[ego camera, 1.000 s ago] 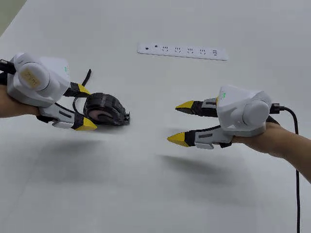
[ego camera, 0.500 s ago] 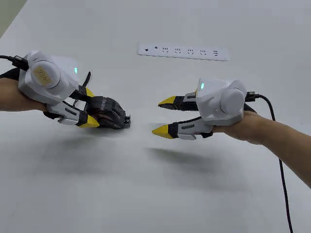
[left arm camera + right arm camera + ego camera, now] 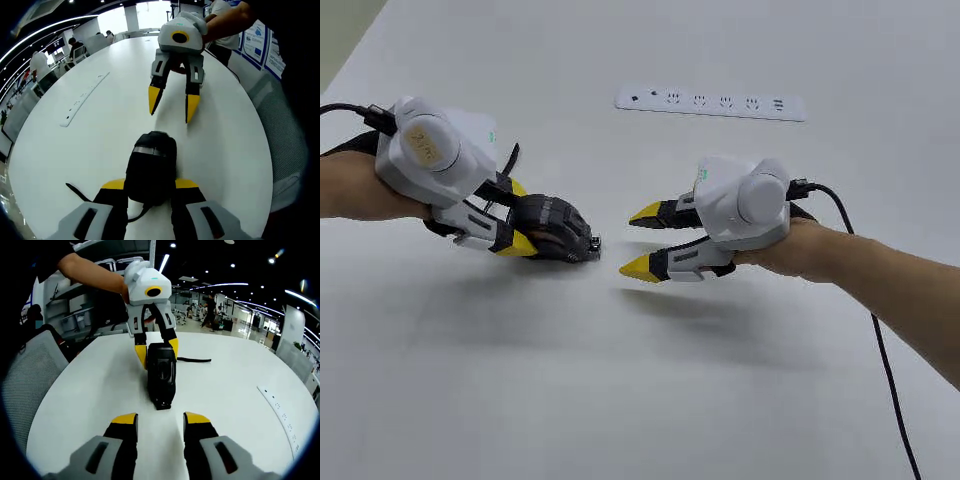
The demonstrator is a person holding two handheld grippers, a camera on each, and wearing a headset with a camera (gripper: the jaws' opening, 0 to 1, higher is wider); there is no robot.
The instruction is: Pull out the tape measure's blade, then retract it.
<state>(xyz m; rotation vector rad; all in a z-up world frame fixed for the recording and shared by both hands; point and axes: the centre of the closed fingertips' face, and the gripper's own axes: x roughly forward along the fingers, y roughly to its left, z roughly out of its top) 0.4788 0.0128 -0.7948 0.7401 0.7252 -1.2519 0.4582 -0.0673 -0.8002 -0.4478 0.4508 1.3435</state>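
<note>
The left gripper [image 3: 518,216] has its yellow-tipped fingers closed on the black tape measure [image 3: 555,228], one finger pressed to each flat side of the case, so the case fills the gap between them and juts out past the tips. In the left gripper view the case [image 3: 151,167] sits squarely between the two tips, and a thin black strap [image 3: 75,190] trails back beside the left-hand finger. The tape measure is low over the white surface [image 3: 620,380]; whether its underside touches cannot be told. The small hook end at the case's mouth points away from the left fingers and toward the right gripper [image 3: 640,241], whose fingers stand moderately wide apart and hold nothing. Those right fingers face the left ones tip to tip, near the mouth of the case but apart from it. In the right gripper view the case's front end [image 3: 162,371] lies just ahead of the two tips and in line with the gap between them. A white power strip [image 3: 710,102] lies flat on the surface well beyond both sets of fingers. A black cable [image 3: 860,260] runs back from the rear of the right gripper, along the person's forearm.
</note>
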